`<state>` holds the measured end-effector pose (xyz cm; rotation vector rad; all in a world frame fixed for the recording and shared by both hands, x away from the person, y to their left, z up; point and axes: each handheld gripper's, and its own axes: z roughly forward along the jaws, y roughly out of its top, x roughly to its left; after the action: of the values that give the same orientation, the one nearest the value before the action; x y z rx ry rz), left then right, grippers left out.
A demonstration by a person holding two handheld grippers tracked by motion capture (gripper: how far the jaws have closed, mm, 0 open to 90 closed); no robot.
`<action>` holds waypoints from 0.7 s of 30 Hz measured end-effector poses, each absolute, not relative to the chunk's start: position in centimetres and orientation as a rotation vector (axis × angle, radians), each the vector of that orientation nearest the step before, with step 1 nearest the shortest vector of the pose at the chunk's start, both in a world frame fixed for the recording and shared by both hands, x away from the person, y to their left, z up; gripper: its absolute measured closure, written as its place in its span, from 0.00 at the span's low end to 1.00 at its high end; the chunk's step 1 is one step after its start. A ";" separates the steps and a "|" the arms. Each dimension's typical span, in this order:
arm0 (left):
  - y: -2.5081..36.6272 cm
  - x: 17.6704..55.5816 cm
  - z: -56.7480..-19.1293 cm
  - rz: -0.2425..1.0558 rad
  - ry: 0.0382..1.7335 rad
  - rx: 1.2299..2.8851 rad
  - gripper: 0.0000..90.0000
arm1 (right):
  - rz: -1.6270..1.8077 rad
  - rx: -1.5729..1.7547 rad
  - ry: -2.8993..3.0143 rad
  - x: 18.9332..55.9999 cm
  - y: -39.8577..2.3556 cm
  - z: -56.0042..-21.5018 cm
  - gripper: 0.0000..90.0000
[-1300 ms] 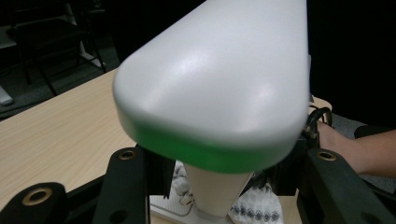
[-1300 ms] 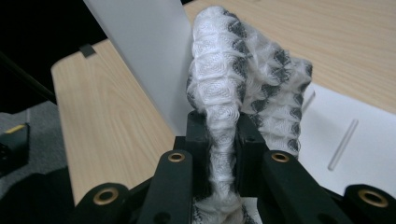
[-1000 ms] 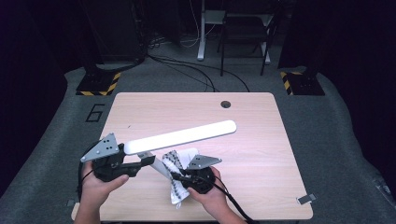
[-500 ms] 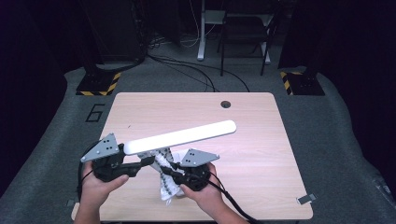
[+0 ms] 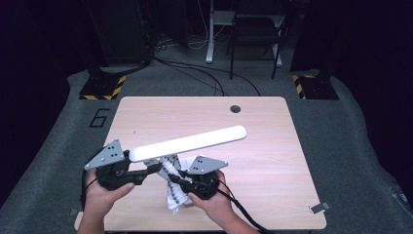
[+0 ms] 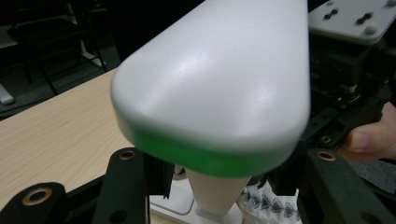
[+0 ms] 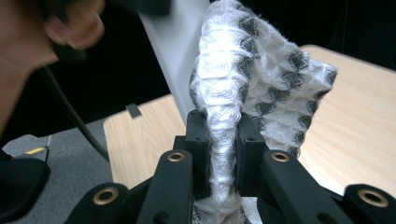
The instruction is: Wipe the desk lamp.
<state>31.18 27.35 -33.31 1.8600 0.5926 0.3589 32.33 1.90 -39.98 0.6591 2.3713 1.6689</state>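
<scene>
Right tongs [image 7: 219, 154] clamped on cloth [image 7: 261, 88], left tongs [image 5: 155, 169] gripping lamp [image 5: 187, 144], wooden table [image 5: 272, 161], grey carpet [image 5: 341, 112]

Left hand [image 5: 104, 187] coming in from bottom left of high view, wrapping around left gripper [image 5: 152, 170], jaws pointing right toward other hand. Jaws pinching narrow white stem [image 6: 215, 193] under lamp head. Right hand [image 5: 212, 197] coming in from bottom centre, gripping right gripper [image 5: 174, 179], jaws pointing left and slightly away from person. Jaws squeezing bunched white patterned cloth [image 7: 224, 140], pads pressing on both sides. Both grippers sitting just beside each other, tips nearly meeting, grey plates facing up.
</scene>
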 end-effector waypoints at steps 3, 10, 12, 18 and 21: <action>27.4 31.2 -33.3 0.358 0.593 1.857 0.59 | 1.622 0.707 2.392 32.5 1.6 -41.4 0.88; 27.3 31.2 -33.3 0.354 0.594 1.853 0.59 | 1.514 0.778 2.432 33.3 0.9 -44.7 0.88; 27.4 31.2 -33.4 0.351 0.595 1.842 0.59 | 1.495 0.797 2.444 33.5 0.6 -45.5 0.88; 27.4 31.3 -33.7 0.367 0.597 1.810 0.57 | 1.480 0.867 2.419 33.7 -0.2 -46.7 0.80; 27.4 31.2 -33.7 0.365 0.601 1.771 0.48 | 1.458 0.856 2.412 33.7 -0.7 -46.8 0.77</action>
<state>31.25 27.44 -33.71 1.7707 0.6007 0.3649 33.73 -0.70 -46.75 0.8559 2.4120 1.4577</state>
